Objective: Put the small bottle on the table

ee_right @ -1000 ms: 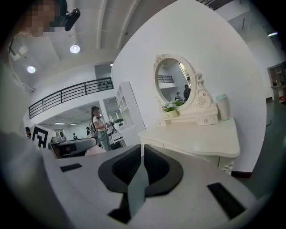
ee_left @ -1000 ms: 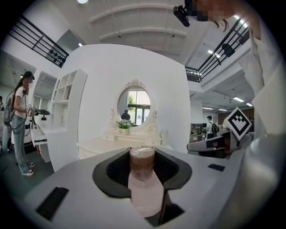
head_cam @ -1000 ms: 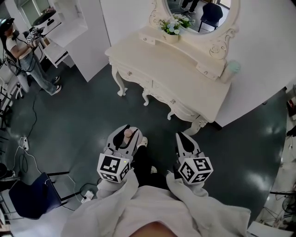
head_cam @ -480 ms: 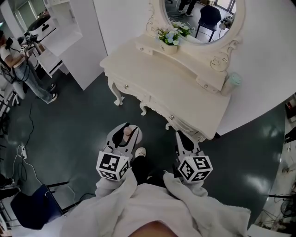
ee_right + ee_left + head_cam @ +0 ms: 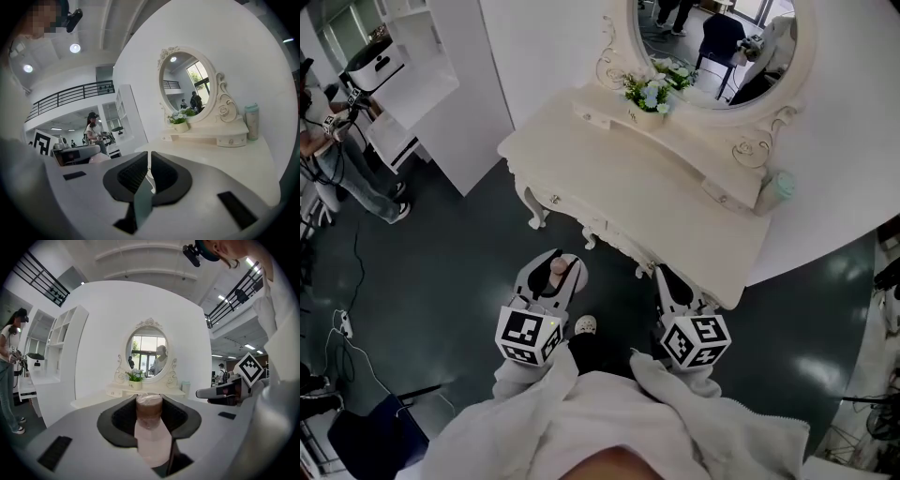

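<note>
Left tongs (image 5: 557, 266), small bottle (image 5: 150, 430), nearer table (image 5: 675, 202)

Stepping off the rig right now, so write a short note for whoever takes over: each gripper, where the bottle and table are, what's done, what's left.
Left gripper: shut on the small bottle, cap toward the jaw tips.
Right gripper: shut, empty.
Table: white dressing table just ahead, with both grippers near its front edge. The middle of the top is bare. A flower pot and a pale tumbler stand at the back.
Done: bottle in grip, at the table.
Left: reach over the top, set the bottle on a bare patch, open the jaws.
</note>
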Demonstrator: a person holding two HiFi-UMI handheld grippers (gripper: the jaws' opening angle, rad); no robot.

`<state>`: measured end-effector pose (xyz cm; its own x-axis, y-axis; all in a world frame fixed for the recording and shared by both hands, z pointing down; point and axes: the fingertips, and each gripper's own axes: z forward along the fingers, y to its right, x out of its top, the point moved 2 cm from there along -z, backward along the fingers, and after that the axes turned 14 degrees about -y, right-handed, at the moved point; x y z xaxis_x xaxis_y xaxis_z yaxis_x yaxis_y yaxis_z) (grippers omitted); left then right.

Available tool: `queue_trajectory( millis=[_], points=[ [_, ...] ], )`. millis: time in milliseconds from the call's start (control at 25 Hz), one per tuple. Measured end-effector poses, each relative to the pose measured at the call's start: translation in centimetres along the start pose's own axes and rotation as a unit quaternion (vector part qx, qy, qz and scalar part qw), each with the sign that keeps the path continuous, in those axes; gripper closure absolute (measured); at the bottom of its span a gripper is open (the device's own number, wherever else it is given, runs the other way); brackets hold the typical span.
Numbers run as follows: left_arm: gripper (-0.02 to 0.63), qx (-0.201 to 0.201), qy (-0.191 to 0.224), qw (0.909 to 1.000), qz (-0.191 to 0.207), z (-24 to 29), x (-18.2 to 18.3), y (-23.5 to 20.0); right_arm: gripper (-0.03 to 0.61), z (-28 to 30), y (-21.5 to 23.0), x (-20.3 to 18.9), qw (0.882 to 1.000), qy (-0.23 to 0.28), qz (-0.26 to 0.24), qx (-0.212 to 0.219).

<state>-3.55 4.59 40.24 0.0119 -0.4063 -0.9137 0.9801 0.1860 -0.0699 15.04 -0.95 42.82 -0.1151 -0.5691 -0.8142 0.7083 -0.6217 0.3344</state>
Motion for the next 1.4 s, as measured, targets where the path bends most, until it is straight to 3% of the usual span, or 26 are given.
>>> queue_trajectory(
  millis=[600,1400],
  points=[
    [0.468,-0.022,-0.004,0.9997,0.006,4.3,0.7,-6.4,0.534,7.4,-0.3,2.9,1.000,0.003,0.013,-0.012],
    [0.468,0.000,-0.023,0.9995,-0.020,6.8,-0.2,-11.0,0.534,13.0,0.0,3.5,0.999,-0.021,0.030,0.015]
  ],
)
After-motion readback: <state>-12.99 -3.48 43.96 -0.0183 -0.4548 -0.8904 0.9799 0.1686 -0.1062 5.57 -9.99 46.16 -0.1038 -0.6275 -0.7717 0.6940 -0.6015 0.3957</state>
